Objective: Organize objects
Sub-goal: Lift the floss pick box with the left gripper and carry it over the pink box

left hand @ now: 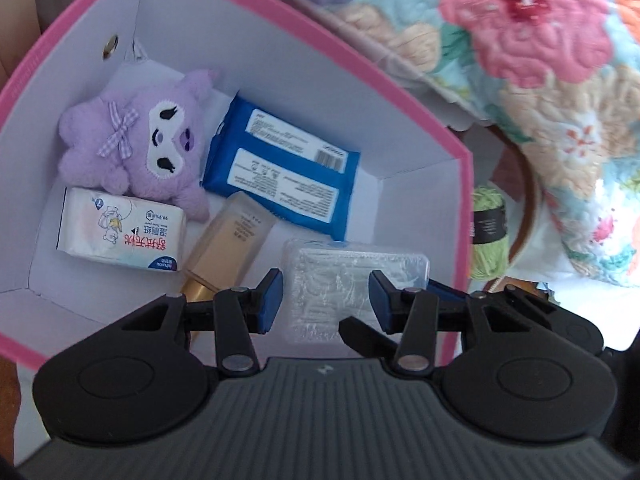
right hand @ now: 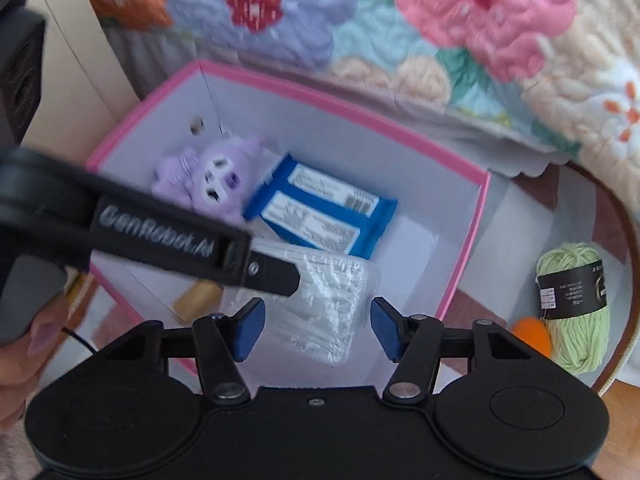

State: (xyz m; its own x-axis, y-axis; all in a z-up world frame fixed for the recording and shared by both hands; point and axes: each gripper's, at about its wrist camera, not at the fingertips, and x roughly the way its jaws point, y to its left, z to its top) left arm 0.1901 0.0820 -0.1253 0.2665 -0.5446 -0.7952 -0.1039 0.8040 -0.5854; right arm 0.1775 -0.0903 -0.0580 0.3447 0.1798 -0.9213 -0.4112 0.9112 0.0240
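Note:
A pink-rimmed white box (left hand: 420, 108) (right hand: 476, 216) holds a purple plush toy (left hand: 132, 140) (right hand: 212, 176), a blue wipes pack (left hand: 280, 164) (right hand: 324, 216), a white tissue pack (left hand: 120, 232), a beige tube (left hand: 228, 244) and a clear plastic packet (left hand: 352, 276) (right hand: 332, 304). My left gripper (left hand: 324, 300) is open and empty, just above the clear packet inside the box. My right gripper (right hand: 318, 328) is open and empty over the box's near side, above the same packet. The left gripper's body (right hand: 160, 236) crosses the right wrist view.
A green yarn skein (right hand: 576, 308) (left hand: 488, 232) and an orange object (right hand: 532, 336) lie on the round table (right hand: 624, 240) right of the box. A floral quilt (right hand: 440, 32) (left hand: 540, 60) lies behind.

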